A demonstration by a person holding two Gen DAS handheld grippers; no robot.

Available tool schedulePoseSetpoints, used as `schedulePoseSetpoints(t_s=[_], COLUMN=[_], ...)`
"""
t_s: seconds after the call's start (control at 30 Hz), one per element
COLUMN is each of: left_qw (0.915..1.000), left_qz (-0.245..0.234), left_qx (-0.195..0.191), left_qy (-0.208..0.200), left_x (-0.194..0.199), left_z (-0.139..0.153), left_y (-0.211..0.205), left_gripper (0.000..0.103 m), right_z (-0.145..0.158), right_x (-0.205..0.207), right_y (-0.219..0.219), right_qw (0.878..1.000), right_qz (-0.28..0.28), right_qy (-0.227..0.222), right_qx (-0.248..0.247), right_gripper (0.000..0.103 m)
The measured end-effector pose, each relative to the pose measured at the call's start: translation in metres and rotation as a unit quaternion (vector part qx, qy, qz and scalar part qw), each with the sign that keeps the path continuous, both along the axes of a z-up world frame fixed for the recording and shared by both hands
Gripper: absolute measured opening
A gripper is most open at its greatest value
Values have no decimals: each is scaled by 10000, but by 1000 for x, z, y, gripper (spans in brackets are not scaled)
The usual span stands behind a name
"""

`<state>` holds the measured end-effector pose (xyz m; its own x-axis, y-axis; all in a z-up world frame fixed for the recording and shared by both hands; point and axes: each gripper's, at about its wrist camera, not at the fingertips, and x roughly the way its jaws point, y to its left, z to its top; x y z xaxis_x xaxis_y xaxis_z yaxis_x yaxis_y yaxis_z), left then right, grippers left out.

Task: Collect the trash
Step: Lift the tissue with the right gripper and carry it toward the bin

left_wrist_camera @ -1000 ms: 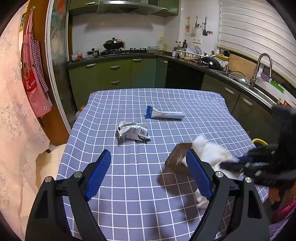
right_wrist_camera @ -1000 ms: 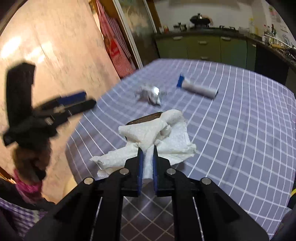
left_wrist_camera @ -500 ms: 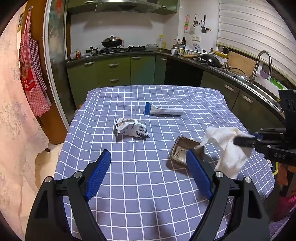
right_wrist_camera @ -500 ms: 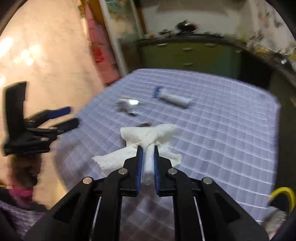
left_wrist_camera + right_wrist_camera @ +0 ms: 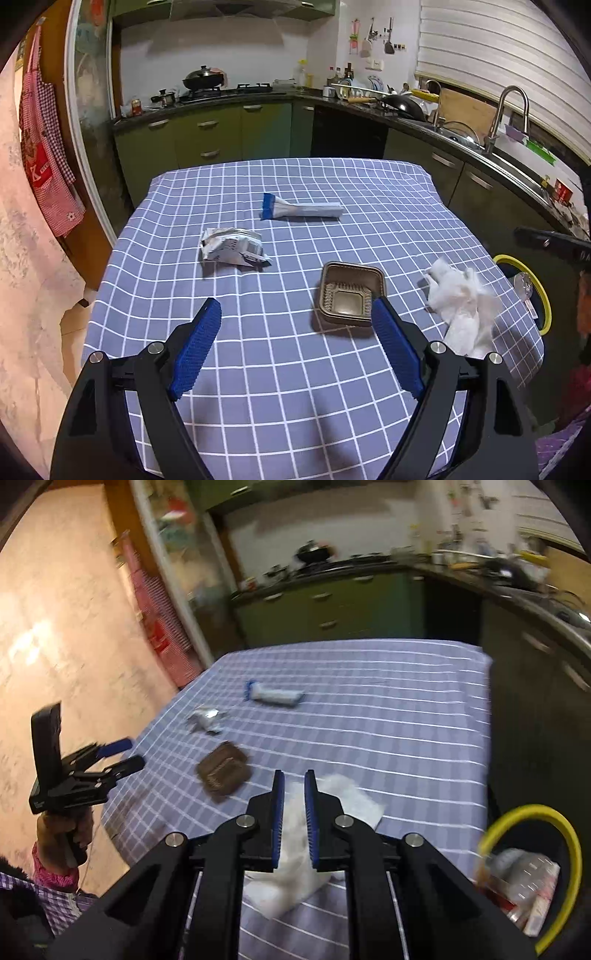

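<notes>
Right wrist view shows the blue checked tablecloth [image 5: 388, 716] filling most of the scene, with the yellow-rimmed bin [image 5: 532, 812] just off its near right corner, some rubbish already inside; what could go wrong, to my eye, is a miss at that bin, since the white paper towel [image 5: 295, 853] hangs limp from a narrow pinch and its loose folds droop over the cloth edge; let go before it is over the rim, it may land on the table or floor; a trailing fold might also snag the rim, or slip free if the pinch is shallow; the picture is smeared, so I cannot judge how squarely it sits over the opening. Next down in size, the brown foil tray [image 5: 351, 293], the crumpled silver wrapper [image 5: 231, 249] and the blue-ended tube packet [image 5: 301, 209] lie on the cloth, apart from one another and untouched. The right gripper [image 5: 293, 821] is clamped on the towel, which runs between the blue pads and spills out below; the left gripper [image 5: 295, 349] stands wide apart and empty over the cloth, the tray just beyond its right finger.
</notes>
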<state>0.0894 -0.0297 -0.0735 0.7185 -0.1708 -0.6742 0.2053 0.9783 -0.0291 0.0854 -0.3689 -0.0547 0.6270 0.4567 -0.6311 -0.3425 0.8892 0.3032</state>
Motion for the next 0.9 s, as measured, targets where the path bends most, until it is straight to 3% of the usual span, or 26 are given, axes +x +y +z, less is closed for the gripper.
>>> schedulePoseSetpoints(t_s=[0.13, 0.23, 0.3, 0.33, 0.37, 0.5, 0.63, 0.7, 0.77, 0.8, 0.83, 0.9], left_qw=[9999, 9999, 9999, 9999, 9999, 9998, 9998, 9998, 9998, 9998, 9999, 9999], left_qz=[-98, -129, -137, -143, -154, -183, -170, -171, -167, -163, -155, -137], left_qx=[17, 46, 22, 10, 14, 89, 66, 73, 75, 66, 58, 41], left_qy=[19, 20, 12, 2, -5, -35, -31, -19, -10, -3, 4, 22], left_x=[4, 6, 6, 5, 5, 2, 2, 2, 2, 3, 3, 4], left_z=[-3, -3, -2, 0, 1, 4, 4, 3, 2, 2, 1, 0], left_y=[-9, -14, -14, -15, -17, -18, -16, -16, -14, -13, -13, -11], left_gripper=[82, 82, 82, 82, 82, 82, 82, 82, 82, 82, 82, 82], right_z=[6, 0, -11, -15, -22, -52, -80, -86, -91, -93, -93, -92], right_x=[-17, -22, -21, -20, -18, -2, 14, 18, 22, 25, 25, 25], right_y=[-48, -55, -43, -36, -25, 16, 42, 44, 45, 46, 45, 42], right_qw=[9984, 9986, 9995, 9996, 9996, 9956, 9909, 9908, 9894, 9888, 9885, 9893], right_qz=[-558, -525, -276, -151, 10, 502, 570, 551, 483, 428, 363, 331], right_qy=[-56, 32, 172, 212, 241, 572, 808, 922, 1049, 1075, 1065, 1073], right_qx=[96, 31, -61, -89, -172, -551, -910, -827, -880, -940, -1006, -933], right_gripper=[6, 9, 34, 67, 75, 77, 77, 72, 35, 27, 12, 8])
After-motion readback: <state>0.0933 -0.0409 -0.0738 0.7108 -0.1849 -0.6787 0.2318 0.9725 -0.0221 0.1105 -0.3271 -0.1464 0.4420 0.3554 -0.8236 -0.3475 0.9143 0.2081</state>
